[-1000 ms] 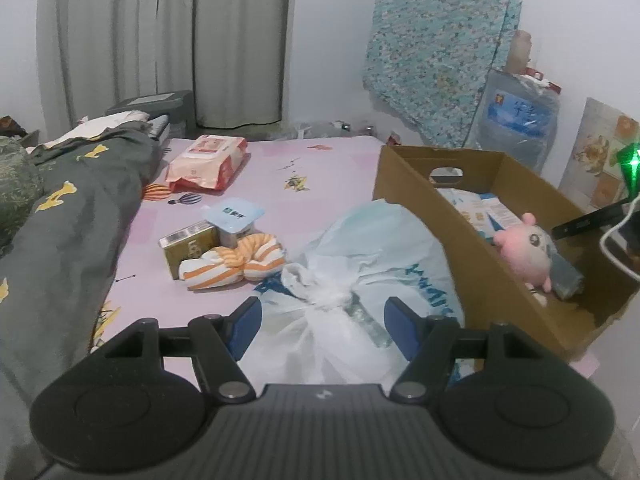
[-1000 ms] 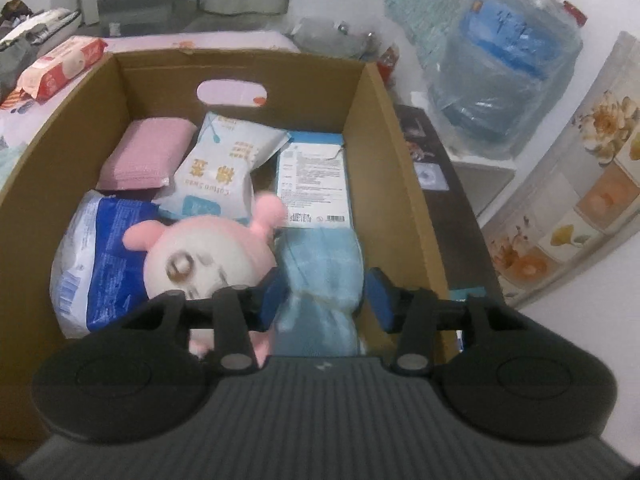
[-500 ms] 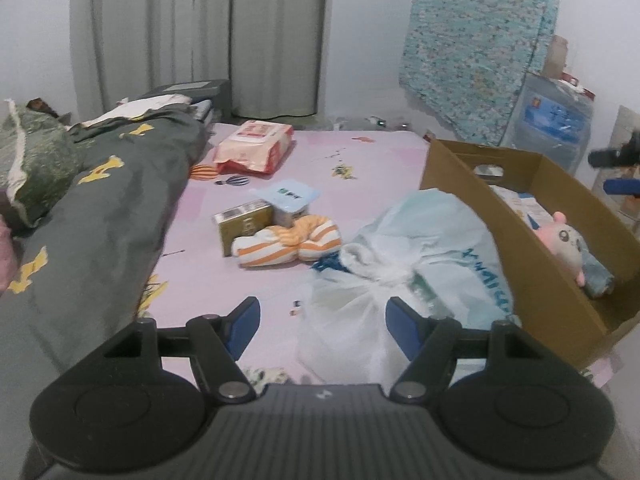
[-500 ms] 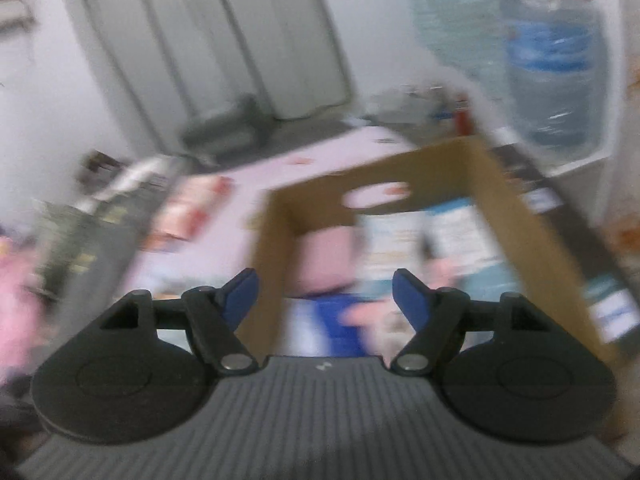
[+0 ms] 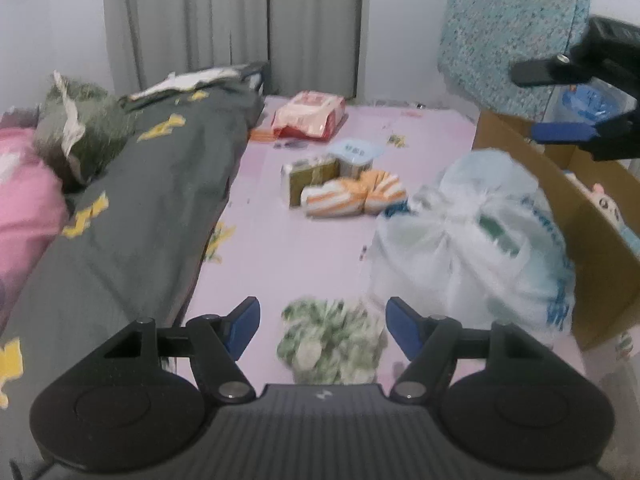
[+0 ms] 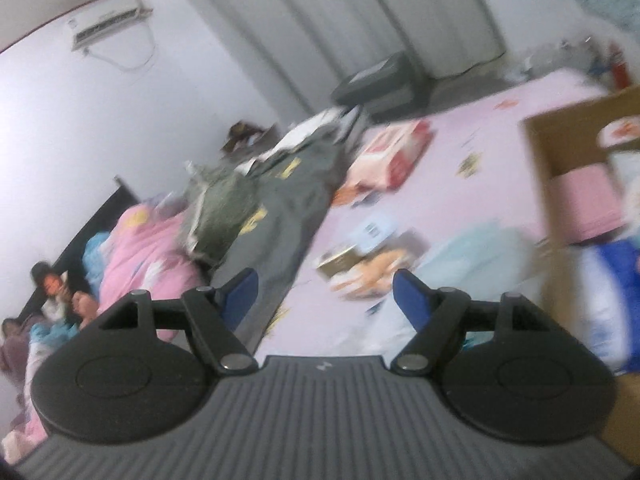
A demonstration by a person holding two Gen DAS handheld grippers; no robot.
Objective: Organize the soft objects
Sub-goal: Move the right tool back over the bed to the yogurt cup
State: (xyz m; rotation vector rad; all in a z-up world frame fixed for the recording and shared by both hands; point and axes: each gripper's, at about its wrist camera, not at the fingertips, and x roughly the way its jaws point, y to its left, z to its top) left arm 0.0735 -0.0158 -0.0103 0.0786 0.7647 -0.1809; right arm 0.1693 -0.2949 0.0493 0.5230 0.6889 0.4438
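Both grippers spread and empty above the pink bed.

The left gripper [image 5: 322, 326] stands spread low in the frame, a green-and-white soft bundle [image 5: 330, 346] between its tips, untouched. The right gripper [image 6: 325, 300], jaws just opened, holds nothing; the cardboard box [image 6: 560, 184] sits at right, the striped soft toy [image 5: 352, 198] mid-frame.

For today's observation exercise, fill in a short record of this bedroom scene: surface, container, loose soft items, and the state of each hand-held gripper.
surface: pink bedsheet
container: cardboard box at the right edge of the bed, a pink plush toy inside
loose soft items: green-and-white cloth bundle, orange striped plush, white plastic bag
left hand-held gripper: open, the cloth bundle lies between its fingers, not gripped
right hand-held gripper: open, empty, its jaws just opened
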